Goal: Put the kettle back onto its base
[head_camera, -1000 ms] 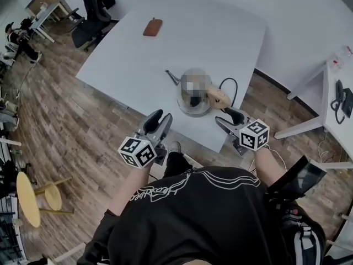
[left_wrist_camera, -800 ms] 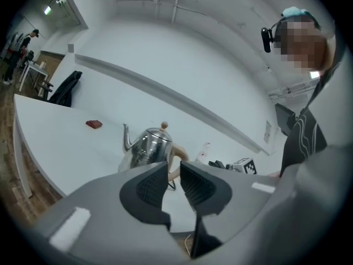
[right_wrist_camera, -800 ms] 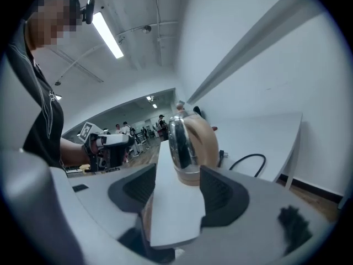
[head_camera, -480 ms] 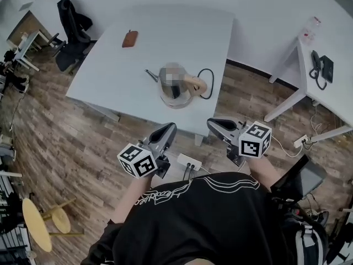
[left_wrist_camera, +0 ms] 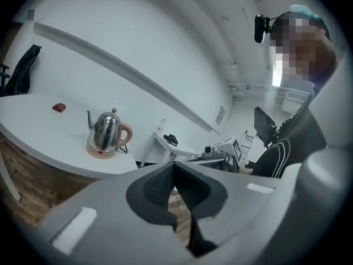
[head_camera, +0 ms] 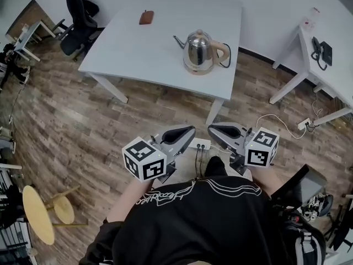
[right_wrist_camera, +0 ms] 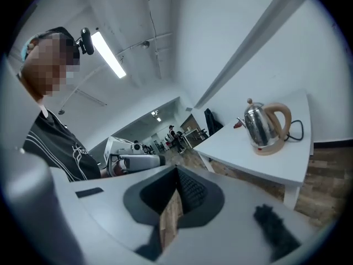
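A shiny steel kettle (head_camera: 199,48) with a tan handle stands upright on its round tan base (head_camera: 199,68), near the front right of the white table (head_camera: 143,48). It also shows in the left gripper view, kettle (left_wrist_camera: 107,131) on base (left_wrist_camera: 101,150), and in the right gripper view as kettle (right_wrist_camera: 262,125). My left gripper (head_camera: 190,130) and right gripper (head_camera: 212,129) hang side by side over the floor, well short of the table and close to my body. Both are shut with nothing between the jaws, as seen at left gripper (left_wrist_camera: 174,167) and right gripper (right_wrist_camera: 176,173).
A small brown pouch (head_camera: 146,17) lies at the table's far side. An office chair with a dark jacket (head_camera: 77,15) stands at the left. At the right is a second white desk (head_camera: 309,43) with a phone. A power strip (head_camera: 199,144) lies on the wooden floor; a yellow stool (head_camera: 36,214) stands lower left.
Both grippers have pulled back from the table towards my body and risen, and their jaws have gone from open to shut. The kettle stays on the table.
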`<state>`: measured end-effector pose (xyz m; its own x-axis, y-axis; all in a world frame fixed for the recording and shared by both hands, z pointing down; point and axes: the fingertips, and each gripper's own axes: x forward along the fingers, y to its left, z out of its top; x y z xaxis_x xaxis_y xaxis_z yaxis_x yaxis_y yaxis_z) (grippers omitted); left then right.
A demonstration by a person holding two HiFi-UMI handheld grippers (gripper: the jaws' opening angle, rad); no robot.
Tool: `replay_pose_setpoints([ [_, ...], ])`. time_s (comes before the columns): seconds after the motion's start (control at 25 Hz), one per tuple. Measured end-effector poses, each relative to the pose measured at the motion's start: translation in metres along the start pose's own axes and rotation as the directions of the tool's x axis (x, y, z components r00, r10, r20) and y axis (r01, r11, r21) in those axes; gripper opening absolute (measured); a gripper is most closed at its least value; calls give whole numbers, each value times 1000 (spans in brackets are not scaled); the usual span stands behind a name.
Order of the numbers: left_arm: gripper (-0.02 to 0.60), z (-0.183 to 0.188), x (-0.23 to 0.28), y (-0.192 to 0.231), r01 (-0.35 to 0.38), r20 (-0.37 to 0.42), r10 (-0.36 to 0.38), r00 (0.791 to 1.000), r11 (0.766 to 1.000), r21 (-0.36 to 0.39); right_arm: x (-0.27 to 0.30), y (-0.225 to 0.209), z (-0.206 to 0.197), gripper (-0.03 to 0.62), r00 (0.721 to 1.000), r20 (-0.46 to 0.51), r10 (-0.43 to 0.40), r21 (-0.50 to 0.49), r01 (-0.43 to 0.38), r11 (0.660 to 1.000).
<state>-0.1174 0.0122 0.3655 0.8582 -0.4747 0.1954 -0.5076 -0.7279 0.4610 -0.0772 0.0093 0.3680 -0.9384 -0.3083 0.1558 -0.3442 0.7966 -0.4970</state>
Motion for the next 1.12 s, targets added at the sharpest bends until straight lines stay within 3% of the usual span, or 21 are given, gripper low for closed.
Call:
replay_pose_setpoints([
  [0.12,5,-14,-25,-24,25,-6,-25,1000,999,24,-2,41,-16,6,1000,14,-9,-22,9,1000],
  [0.28,5,-24,-31,-44,55,-16,-55,998,998,33,-6,63,-32,6,1000,-10,-28,-42,27,999],
  [0.56,5,-20,-37,-77,117,-7,-116,993,992,53,-24,81,-36,5,998,20,-63,-27,63,998],
  [0.72,5,-22,-32,-95,183,-1,-183,983,983,21,-34,86,-37,5,997,33,-73,-25,74,997],
  [1.12,5,-16,-36,-116,197,15,-198,980,980,38,-46,107,-25,5,996,66,-64,-64,69,996],
])
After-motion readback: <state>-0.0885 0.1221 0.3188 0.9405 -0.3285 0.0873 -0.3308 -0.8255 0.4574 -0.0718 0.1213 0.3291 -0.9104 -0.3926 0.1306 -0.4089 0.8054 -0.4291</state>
